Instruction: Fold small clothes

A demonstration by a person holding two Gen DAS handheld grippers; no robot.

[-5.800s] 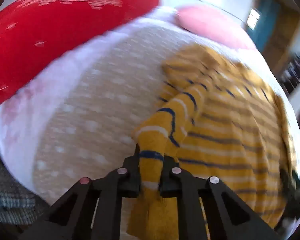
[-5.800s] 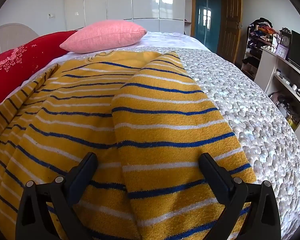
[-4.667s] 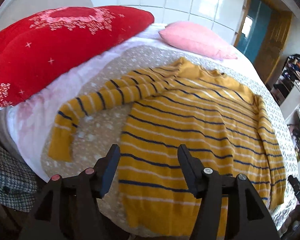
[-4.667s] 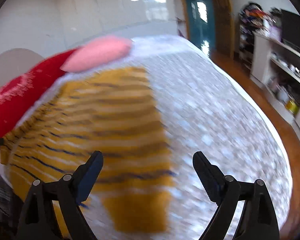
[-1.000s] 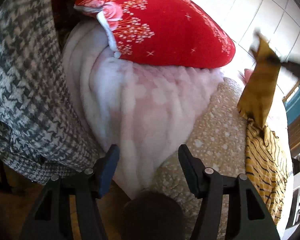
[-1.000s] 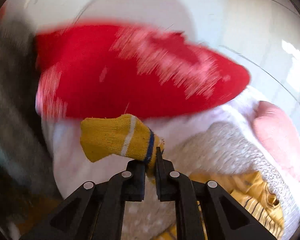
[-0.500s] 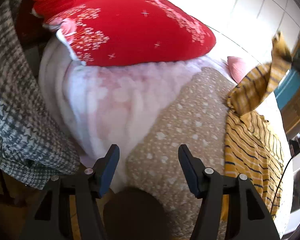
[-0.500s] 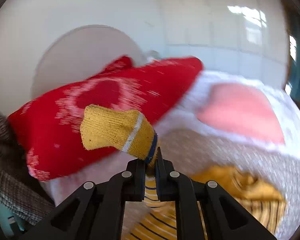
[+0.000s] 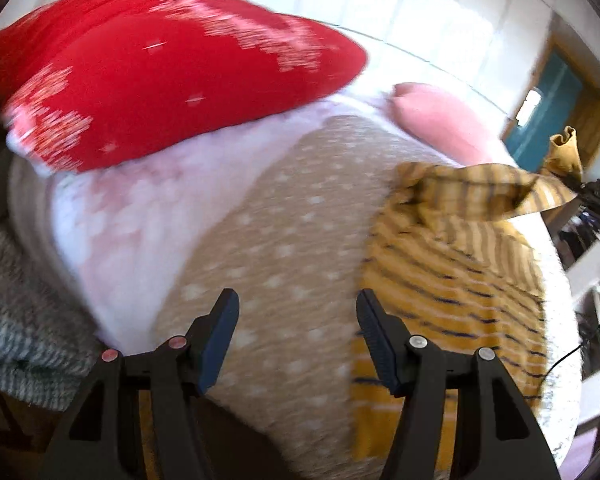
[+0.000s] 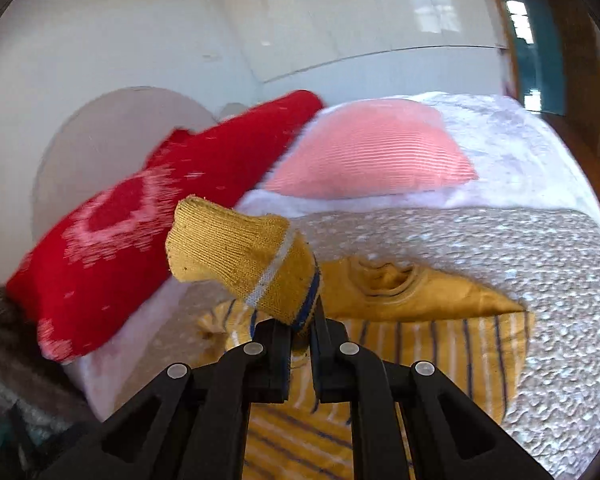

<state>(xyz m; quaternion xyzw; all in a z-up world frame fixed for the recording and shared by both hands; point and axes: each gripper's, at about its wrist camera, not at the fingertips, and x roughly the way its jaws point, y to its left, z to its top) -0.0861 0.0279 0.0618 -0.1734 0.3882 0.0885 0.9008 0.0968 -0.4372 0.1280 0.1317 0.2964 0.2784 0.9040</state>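
A bed [image 10: 480, 240] with a dotted beige cover fills the room's middle. At its head lie a red pillow [image 9: 160, 72] and a pink pillow [image 10: 372, 152], side by side, before a rounded pale headboard [image 10: 112, 132]. Behind stands a glossy white wall [image 10: 340, 20] of panels that mirror bright window light. A teal door [image 9: 548, 112] in a wooden frame stands beyond the bed's far corner. A grey checked cloth [image 9: 16, 320] hangs by the bed's near edge.

Both grippers are black plastic. The left gripper [image 9: 296, 334] has blue pads [image 9: 220, 330] and reddish round screws. The right gripper [image 10: 301, 350] has shiny silver screws.
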